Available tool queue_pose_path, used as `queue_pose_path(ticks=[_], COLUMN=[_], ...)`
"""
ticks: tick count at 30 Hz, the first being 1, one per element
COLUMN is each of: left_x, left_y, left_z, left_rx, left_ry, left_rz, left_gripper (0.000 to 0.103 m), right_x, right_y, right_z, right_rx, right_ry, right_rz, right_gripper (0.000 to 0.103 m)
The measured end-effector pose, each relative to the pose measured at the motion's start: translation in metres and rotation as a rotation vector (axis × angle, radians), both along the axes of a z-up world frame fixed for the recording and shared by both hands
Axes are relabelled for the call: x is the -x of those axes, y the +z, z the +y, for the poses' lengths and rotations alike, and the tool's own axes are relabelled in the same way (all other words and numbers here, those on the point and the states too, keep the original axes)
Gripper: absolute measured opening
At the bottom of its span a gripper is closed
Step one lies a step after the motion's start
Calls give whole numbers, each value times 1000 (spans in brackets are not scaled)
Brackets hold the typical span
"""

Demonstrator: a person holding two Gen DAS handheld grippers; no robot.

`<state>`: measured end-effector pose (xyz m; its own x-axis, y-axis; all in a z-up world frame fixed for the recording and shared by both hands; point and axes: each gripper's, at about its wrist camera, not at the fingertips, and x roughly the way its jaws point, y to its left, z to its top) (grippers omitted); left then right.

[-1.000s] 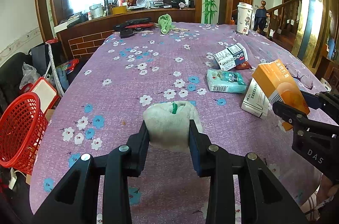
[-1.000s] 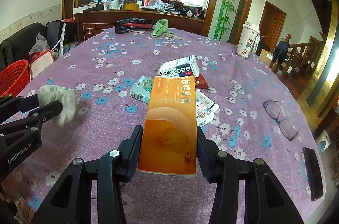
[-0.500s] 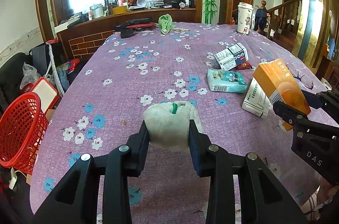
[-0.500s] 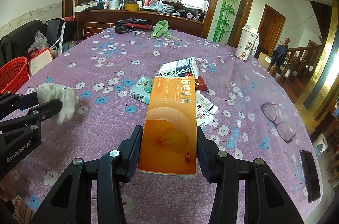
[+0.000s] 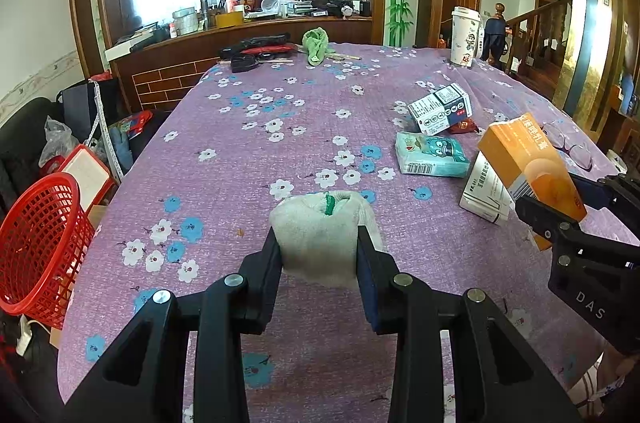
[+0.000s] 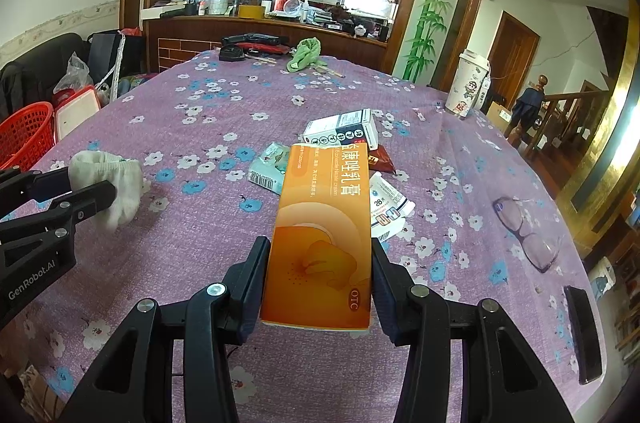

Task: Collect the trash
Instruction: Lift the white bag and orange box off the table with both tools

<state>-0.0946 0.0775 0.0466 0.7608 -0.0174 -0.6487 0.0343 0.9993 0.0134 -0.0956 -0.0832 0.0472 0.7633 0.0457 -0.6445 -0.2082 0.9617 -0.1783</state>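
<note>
From the left wrist view, my left gripper (image 5: 319, 255) is clamped on a bunched off-white cloth (image 5: 320, 235) with a small green mark at its top fold; I hold it clear above the near part of the table (image 5: 280, 95). The table wears a purple cover printed with white and blue flowers. To the right of the cloth, my right gripper (image 5: 560, 207) grips an orange box (image 5: 528, 167). Beyond the cloth on the table lie a teal tissue pack (image 5: 432, 155), a white and dark carton (image 5: 440, 109) and a white box (image 5: 484, 193) just beside the orange one. A red basket (image 5: 36, 243) stands off the table's left edge. A tall white cup (image 5: 464, 37) stands at the far right corner, a green rag (image 5: 314, 45) at the far edge.

From the right wrist view, my right gripper (image 6: 320, 283) squeezes the orange box (image 6: 320, 239) by its long sides; it is glossy, with white characters and "OTC" at the near end, lifted over the table (image 6: 200, 243). Left of the box, my left gripper (image 6: 96, 191) holds the cloth (image 6: 108, 179). Right of the box lie spectacles (image 6: 524, 227) and a dark phone (image 6: 582, 331). Behind the table is a wooden counter with a large glass pane.
</note>
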Motion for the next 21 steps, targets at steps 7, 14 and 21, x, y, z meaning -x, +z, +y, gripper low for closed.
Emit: queue_pose_path(ticks=[7,14,21], left_x=[3,4,6], left_y=[2,3,3], left_z=[8,16,28], left_rx=[8,21,39], left_ry=[13,31,53], left_rz=[-8,-15,-22], left_gripper=[33,33,33], right_x=[0,0,2], right_y=[0,-2,-2], right_z=[7,16,29], right_rx=[12,32,58], right_ry=[11,25,43], right_rz=[2,7,4], right_gripper=[51,51,51])
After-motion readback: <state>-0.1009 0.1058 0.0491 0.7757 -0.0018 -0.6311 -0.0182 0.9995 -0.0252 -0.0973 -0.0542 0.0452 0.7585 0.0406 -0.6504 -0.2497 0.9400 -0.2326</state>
